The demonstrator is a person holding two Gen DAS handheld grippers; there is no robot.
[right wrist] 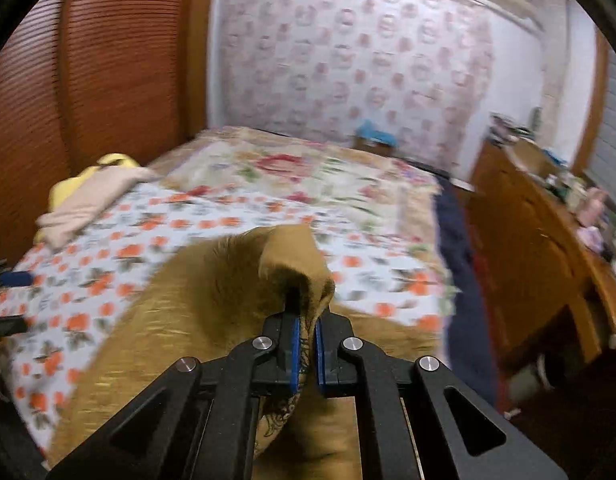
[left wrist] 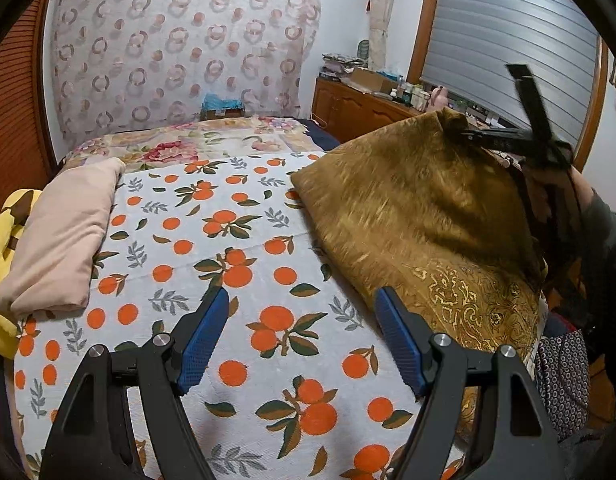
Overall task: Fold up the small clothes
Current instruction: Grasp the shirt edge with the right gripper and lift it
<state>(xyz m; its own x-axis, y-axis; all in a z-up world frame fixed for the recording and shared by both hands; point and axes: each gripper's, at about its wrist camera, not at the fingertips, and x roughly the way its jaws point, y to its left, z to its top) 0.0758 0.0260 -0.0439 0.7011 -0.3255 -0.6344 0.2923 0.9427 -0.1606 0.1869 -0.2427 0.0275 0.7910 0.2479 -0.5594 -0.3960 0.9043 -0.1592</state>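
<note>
Bedding printed with oranges (left wrist: 243, 248) fills the left wrist view. At nine o'clock lies a folded pink garment (left wrist: 63, 236). At six o'clock the left gripper (left wrist: 301, 344) hangs with its blue pads wide apart, holding nothing. From three to five o'clock a golden-brown patterned cloth (left wrist: 420, 216) rises in a tent off the bed, its peak pinched at two o'clock by the right gripper (left wrist: 468, 136).

The right wrist view alone shows that pinch close: the right gripper (right wrist: 305, 344) is clamped on a thin bunched corner. Only the left view shows how much cloth hangs below. That weight could likely drag the small bite free, or one-sided lifting could fold it crooked.
</note>
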